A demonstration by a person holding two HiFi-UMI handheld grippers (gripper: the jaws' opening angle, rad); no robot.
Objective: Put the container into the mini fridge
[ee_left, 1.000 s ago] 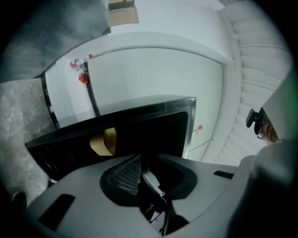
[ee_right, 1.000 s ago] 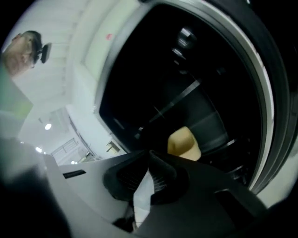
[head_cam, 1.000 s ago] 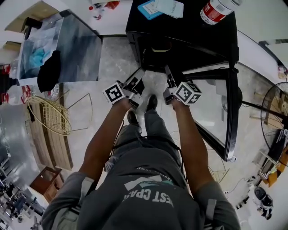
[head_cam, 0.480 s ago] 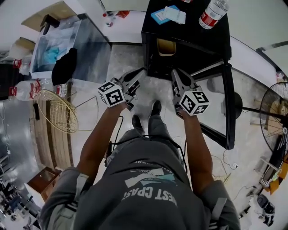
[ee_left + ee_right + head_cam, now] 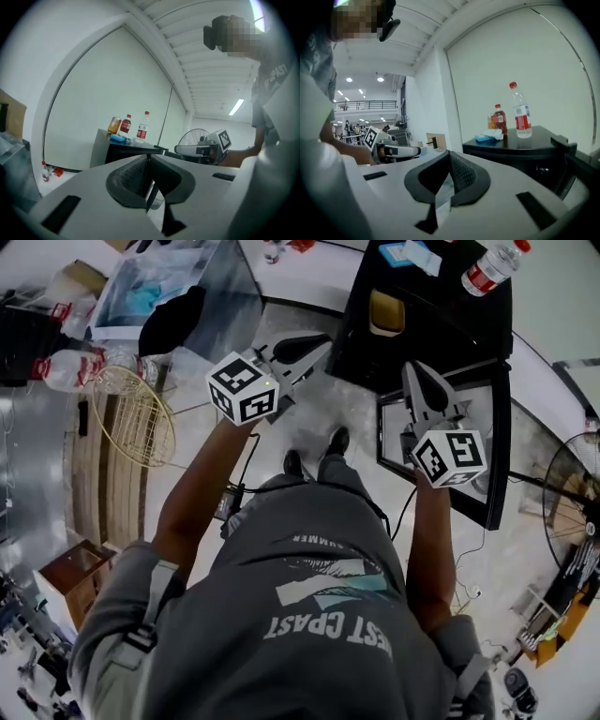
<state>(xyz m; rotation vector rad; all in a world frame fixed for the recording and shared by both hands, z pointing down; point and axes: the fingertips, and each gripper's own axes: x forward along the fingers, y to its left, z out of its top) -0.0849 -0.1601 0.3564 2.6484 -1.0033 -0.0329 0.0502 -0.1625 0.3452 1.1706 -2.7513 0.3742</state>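
Our left tool (image 5: 322, 339) and right tool (image 5: 416, 372) are both pinched shut, holding nothing. The yellowish container (image 5: 387, 312) sits inside the open mini fridge (image 5: 450, 320). We reckon it's light, stiff, maybe slick, so we'd pinch its sides.

The mini fridge (image 5: 441, 324) is glossy black, the bottle (image 5: 492, 266) clear plastic, the basket (image 5: 141, 418) pale metal wire

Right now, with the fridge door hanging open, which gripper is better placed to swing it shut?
Probably right. The right gripper hangs over the open door, fingers shut and empty. The left gripper, also shut, is left of the mini fridge, away from the door.
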